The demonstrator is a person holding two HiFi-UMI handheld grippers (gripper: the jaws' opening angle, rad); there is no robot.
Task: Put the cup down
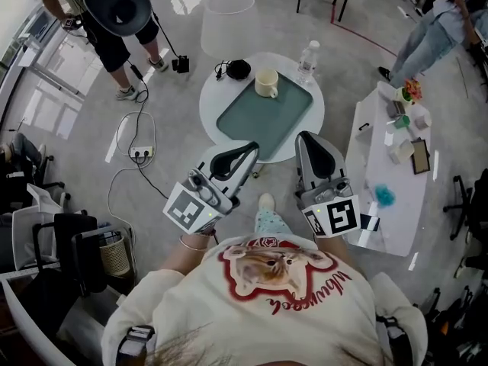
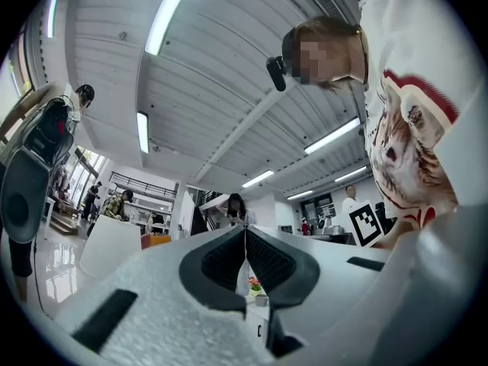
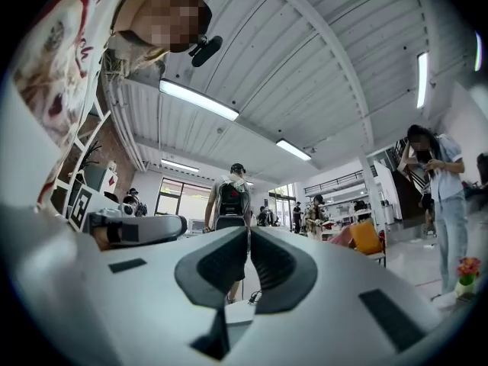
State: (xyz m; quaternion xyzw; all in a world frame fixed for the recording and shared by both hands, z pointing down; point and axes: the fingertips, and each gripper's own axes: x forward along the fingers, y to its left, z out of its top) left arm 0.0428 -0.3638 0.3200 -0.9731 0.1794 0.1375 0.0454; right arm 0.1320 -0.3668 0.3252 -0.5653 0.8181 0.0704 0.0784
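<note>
Round white table (image 1: 215,101) – green tray (image 1: 263,122), water bottle (image 1: 306,61), black item (image 1: 239,69)

Table (image 1: 212,101) near rim hidden behind left gripper (image 1: 250,152), right gripper (image 1: 311,139); black item (image 1: 238,69) unidentifiable.

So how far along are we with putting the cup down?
Looks done: the cup stands upright on the green tray on the round table. Nothing is in hand: the left gripper and right gripper are both shut and empty. Nothing seems left.
</note>
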